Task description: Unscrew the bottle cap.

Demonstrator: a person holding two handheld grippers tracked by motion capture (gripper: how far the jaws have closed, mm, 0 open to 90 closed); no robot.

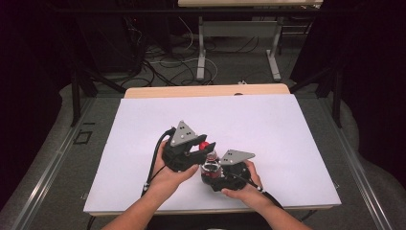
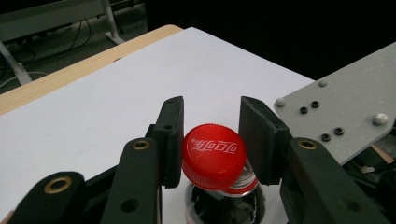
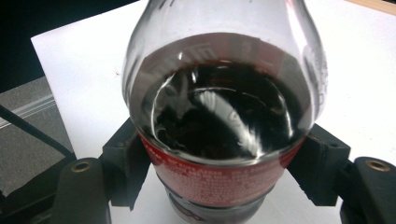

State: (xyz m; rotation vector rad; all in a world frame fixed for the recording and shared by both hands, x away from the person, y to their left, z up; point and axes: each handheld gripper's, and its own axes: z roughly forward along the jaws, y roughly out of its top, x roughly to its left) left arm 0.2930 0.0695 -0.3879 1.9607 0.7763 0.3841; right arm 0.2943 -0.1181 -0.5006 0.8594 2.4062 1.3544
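A small cola bottle (image 1: 210,168) stands upright on the white board (image 1: 268,124), half full of dark drink, with a red label and a red screw cap (image 1: 204,145). My left gripper (image 1: 205,148) comes in from the left, shut on the cap. In the left gripper view the cap (image 2: 214,155) sits squeezed between the two black pads (image 2: 170,140) of that gripper (image 2: 212,133). My right gripper (image 1: 211,178) is shut on the bottle's body from the near side. In the right gripper view its jaws (image 3: 224,179) clamp the red label of the bottle (image 3: 219,116).
The white board lies on a wooden table (image 1: 206,90) whose far edge shows behind it. Beyond are a desk's metal legs (image 1: 201,52) and loose cables (image 1: 167,64) on the floor. The right gripper's grey plate (image 2: 341,112) stands close to my left jaws.
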